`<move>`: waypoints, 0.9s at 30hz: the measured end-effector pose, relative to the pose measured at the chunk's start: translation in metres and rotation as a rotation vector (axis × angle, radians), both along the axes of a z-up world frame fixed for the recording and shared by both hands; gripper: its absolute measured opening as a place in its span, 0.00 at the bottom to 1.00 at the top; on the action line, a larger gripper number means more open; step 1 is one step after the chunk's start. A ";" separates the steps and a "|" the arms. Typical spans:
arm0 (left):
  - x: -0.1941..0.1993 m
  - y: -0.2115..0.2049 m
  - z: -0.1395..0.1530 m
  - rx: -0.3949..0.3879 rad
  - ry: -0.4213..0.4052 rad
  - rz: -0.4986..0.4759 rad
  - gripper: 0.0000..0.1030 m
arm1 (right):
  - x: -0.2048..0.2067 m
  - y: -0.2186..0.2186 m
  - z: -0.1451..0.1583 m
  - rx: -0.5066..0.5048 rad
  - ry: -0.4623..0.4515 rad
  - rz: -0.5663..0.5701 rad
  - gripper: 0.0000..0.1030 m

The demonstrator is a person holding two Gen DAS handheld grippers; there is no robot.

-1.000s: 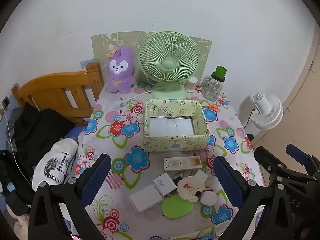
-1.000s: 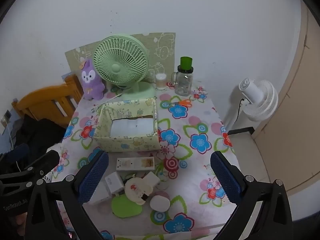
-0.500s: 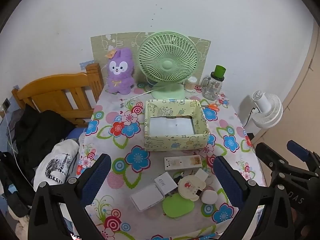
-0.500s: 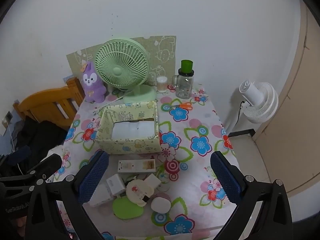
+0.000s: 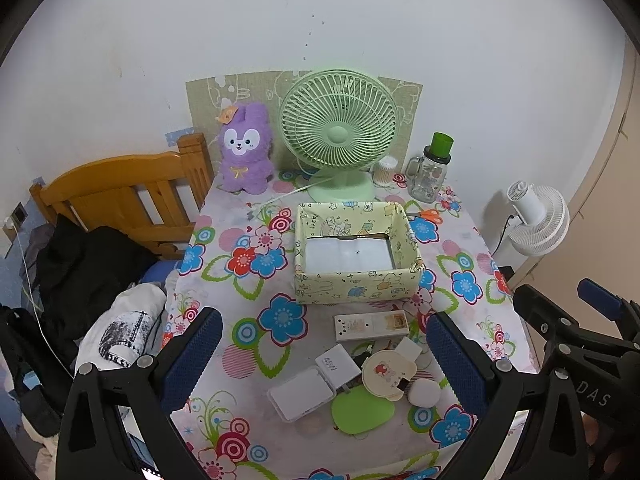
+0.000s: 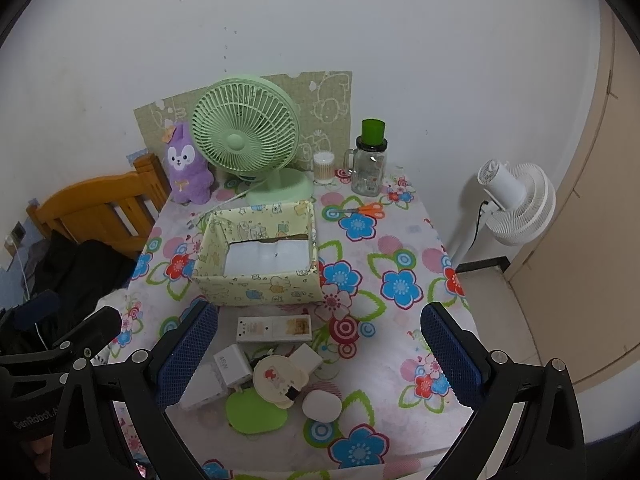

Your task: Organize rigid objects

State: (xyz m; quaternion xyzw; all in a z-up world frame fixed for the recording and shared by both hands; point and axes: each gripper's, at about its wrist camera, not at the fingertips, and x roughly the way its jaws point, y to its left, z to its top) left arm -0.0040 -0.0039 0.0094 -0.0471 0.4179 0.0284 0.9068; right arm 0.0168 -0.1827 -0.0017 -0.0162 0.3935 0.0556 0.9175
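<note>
White plastic dominates the clutter at the near edge of the flowered worktop [image 5: 240, 256]: a flat case [image 5: 301, 394], a charger block [image 5: 335, 365] touching its 1 o'clock corner, a long remote-like bar [image 5: 372, 327] just above, a round cream disc [image 5: 389, 370], a white puck [image 5: 423, 393] and a lime-green oval pad [image 5: 362, 408] at 6 o'clock of the pile. All sit at roughly 6 o'clock from the pale yellow box [image 5: 356, 254], which stands mid-worktop w/ only a white liner visible inside.

Handling, as a judgement: these look light, stiff, smooth-shelled — prone to skating on the cloth or slipping if pinched on a rounded face. The bar is best taken across its short width; the charger block by its flat sides; the disc, puck and pad are thin or curved, so an edge pinch w/ care. Pieces overlap, so lifting one may drag a neighbour.

Pose: the left gripper [image 5: 320, 356] hovers above the pile, fingers spread wide, gripping nothing, aimed fwd and down toward the box. The right gripper [image 6: 316, 356] hangs alongside at about 3 o'clock of the left, likewise wide apart and empty, the clutter framed btwn its blue pads [image 6: 188, 354]. Neither touches anything. Sorting appears not yet begun.
</note>
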 end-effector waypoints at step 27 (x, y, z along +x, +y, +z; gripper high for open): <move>-0.004 -0.001 0.003 0.028 -0.002 0.015 1.00 | -0.001 0.000 0.003 -0.009 -0.004 0.005 0.98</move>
